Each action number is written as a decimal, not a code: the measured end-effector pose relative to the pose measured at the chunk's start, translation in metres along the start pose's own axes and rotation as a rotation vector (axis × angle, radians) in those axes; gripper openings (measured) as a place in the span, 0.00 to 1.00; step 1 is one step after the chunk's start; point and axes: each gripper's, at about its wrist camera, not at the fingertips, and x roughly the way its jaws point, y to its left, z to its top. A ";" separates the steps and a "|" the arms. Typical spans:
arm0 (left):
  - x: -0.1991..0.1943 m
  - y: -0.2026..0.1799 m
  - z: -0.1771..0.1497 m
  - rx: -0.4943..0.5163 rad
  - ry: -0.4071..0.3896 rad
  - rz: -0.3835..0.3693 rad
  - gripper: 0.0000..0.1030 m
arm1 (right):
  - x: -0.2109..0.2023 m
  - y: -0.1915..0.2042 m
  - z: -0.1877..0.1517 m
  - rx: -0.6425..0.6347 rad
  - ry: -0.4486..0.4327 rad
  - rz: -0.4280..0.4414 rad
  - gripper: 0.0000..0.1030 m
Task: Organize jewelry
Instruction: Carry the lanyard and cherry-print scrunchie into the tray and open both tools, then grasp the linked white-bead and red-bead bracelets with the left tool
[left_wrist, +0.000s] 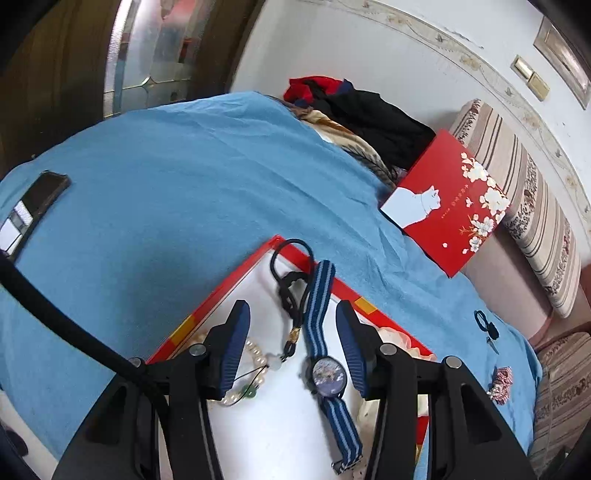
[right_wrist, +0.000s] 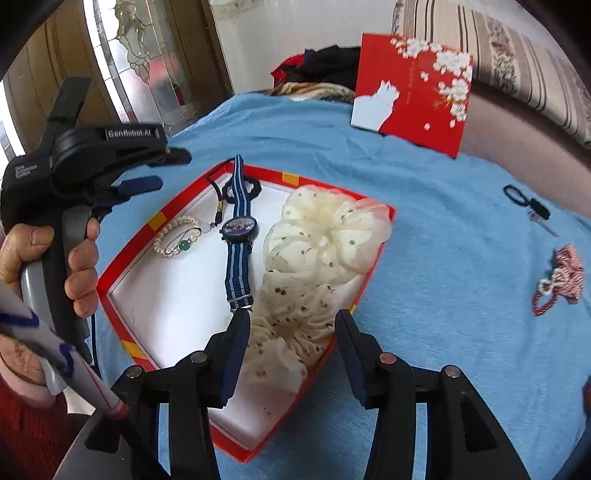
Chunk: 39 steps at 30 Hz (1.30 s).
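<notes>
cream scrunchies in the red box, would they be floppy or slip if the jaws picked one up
The cream scrunchies look sheer and ruffled, so one would probably sag and squash flat when pinched. They likely weigh very little. The two lie overlapping in the red box, so lifting one may drag the other.

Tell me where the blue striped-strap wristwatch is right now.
The blue striped-strap wristwatch lies inside the red-rimmed white box, between the pearl bracelet on its left and the cream dotted scrunchies on its right in the right wrist view.

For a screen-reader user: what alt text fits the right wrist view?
An open right gripper hovers over a red box on blue cloth, holding a striped watch, pearl bracelet and cream scrunchies.
</notes>
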 end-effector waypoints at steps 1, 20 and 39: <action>-0.002 0.000 -0.001 -0.002 -0.004 -0.003 0.46 | -0.004 0.002 0.000 -0.003 -0.013 -0.006 0.50; -0.009 -0.062 -0.042 0.156 0.013 -0.037 0.46 | -0.058 -0.081 -0.047 0.136 0.004 -0.178 0.50; -0.015 -0.227 -0.154 0.552 0.114 -0.257 0.59 | -0.177 -0.322 -0.140 0.649 -0.166 -0.478 0.60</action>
